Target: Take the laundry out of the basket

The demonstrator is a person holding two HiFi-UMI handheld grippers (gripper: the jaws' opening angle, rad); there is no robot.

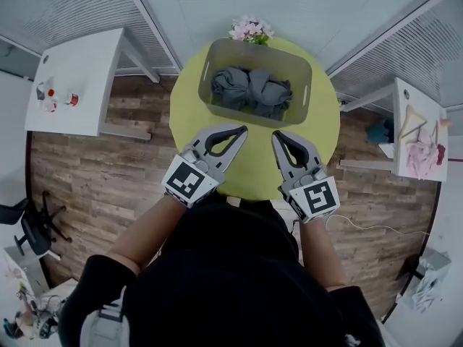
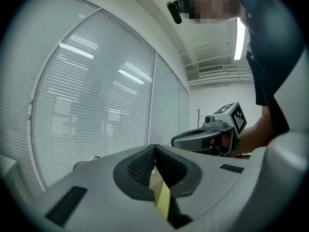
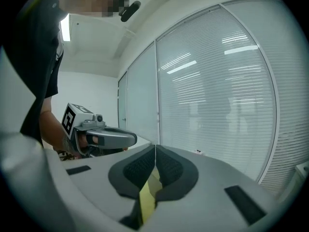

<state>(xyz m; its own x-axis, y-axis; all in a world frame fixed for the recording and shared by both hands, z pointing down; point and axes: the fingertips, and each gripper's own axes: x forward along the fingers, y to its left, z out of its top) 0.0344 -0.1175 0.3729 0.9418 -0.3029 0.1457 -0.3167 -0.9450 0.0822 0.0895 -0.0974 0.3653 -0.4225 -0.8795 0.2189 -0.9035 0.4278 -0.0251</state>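
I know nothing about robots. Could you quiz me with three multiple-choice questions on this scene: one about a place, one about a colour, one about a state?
1. Where are the pink flowers?
A) behind the basket, at the table's far edge
B) inside the basket
C) on the floor

2. What colour is the round table?
A) white
B) yellow-green
C) red

3. How do both grippers' jaws stand?
A) wide apart
B) clamped on cloth
C) together, holding nothing

Answers:
1 A: the flowers show just beyond the basket's far rim.
2 B: its bare top is yellow-green.
3 C: the left gripper and right gripper have their tips shut, and the grey laundry lies in the basket.
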